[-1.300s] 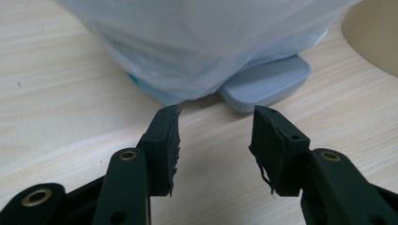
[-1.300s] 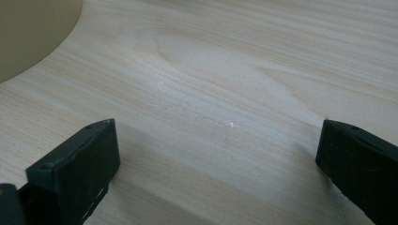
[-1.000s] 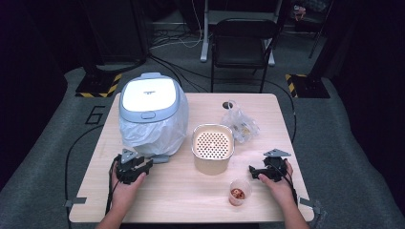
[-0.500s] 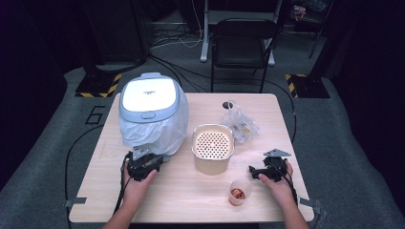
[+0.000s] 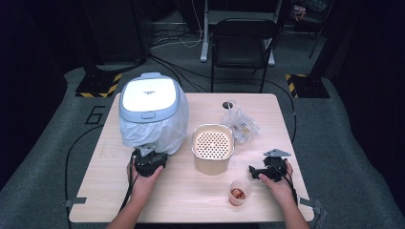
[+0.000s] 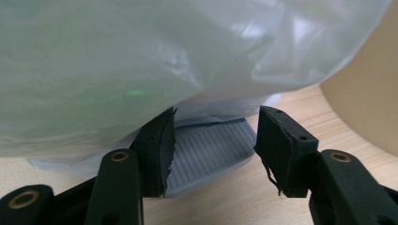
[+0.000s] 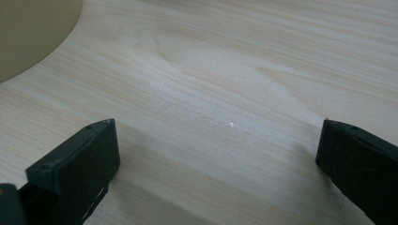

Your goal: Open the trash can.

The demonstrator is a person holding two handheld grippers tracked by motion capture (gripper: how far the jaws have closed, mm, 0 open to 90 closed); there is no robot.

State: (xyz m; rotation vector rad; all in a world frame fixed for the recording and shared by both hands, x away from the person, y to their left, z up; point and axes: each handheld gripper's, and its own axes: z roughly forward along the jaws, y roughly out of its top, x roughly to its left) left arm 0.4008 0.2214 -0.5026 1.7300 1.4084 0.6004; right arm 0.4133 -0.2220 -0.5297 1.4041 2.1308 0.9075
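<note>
A white-and-grey lidded appliance [image 5: 150, 107] wrapped in a clear plastic bag stands at the table's left. My left gripper [image 5: 146, 155] sits at its near base. In the left gripper view this gripper [image 6: 216, 119] is open, its jaws on either side of a grey ribbed tab [image 6: 211, 150] that sticks out under the plastic [image 6: 141, 61], apart from it. My right gripper [image 5: 253, 171] rests near the front right, pointing left. In its own view the right gripper [image 7: 218, 129] stands wide open over bare wood.
A beige pot with a perforated insert [image 5: 213, 148] stands mid-table; its wall shows in the right gripper view [image 7: 28, 33]. A small clear cup of red bits [image 5: 239, 192] sits near the front edge. A crumpled plastic bag [image 5: 241, 125] lies behind the pot.
My left gripper has moved forward and to the right, up to the appliance's base. The right gripper has stayed in place.
</note>
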